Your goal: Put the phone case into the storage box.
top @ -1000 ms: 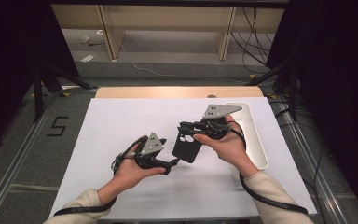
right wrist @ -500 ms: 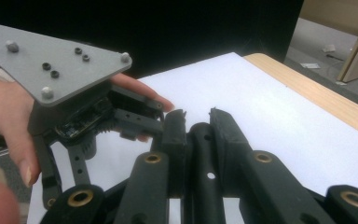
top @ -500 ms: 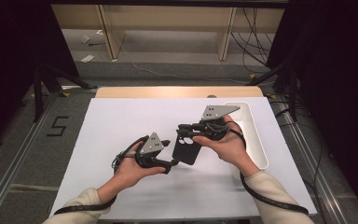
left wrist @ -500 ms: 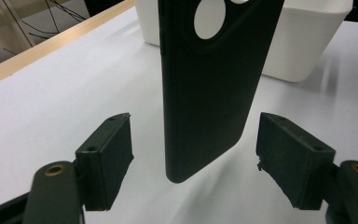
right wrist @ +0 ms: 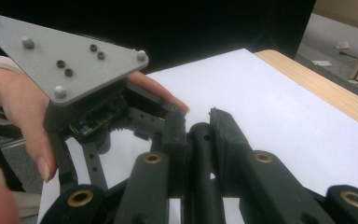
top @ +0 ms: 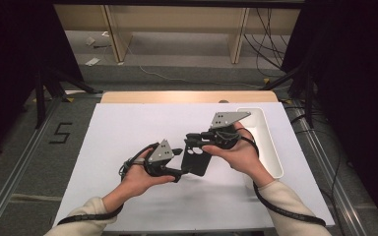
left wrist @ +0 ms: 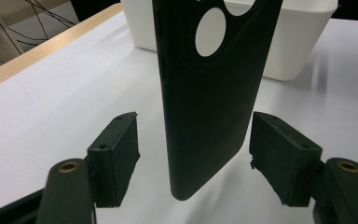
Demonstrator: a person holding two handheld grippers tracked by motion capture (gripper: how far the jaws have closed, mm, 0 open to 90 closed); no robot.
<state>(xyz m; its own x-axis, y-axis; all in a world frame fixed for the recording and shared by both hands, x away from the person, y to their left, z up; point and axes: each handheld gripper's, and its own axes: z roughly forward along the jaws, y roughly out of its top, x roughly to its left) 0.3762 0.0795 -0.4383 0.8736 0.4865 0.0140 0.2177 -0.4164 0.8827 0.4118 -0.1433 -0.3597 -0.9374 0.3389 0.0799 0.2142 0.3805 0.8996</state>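
Observation:
A black phone case (top: 195, 160) with a round camera hole hangs upright above the white table, gripped at its top by my right gripper (top: 193, 140), which is shut on it. In the right gripper view the case's edge (right wrist: 199, 154) is pinched between the two jaws. My left gripper (top: 179, 162) reaches in from the left at the case's lower end. In the left gripper view the case (left wrist: 214, 93) stands between the pads (left wrist: 116, 149), with a gap on each side. Those jaws have just been closing and do not touch the case.
A white rectangular bin (top: 268, 147) stands at the table's right edge, just behind the right hand, and appears behind the case as a white wall (left wrist: 289, 51). A wooden strip (top: 187, 96) borders the far table edge. A hand and the left gripper's grey plate (right wrist: 70, 60) sit close by.
The left gripper's jaws have drawn closer together around the lower end of the phone case. Both hands have kept their places.

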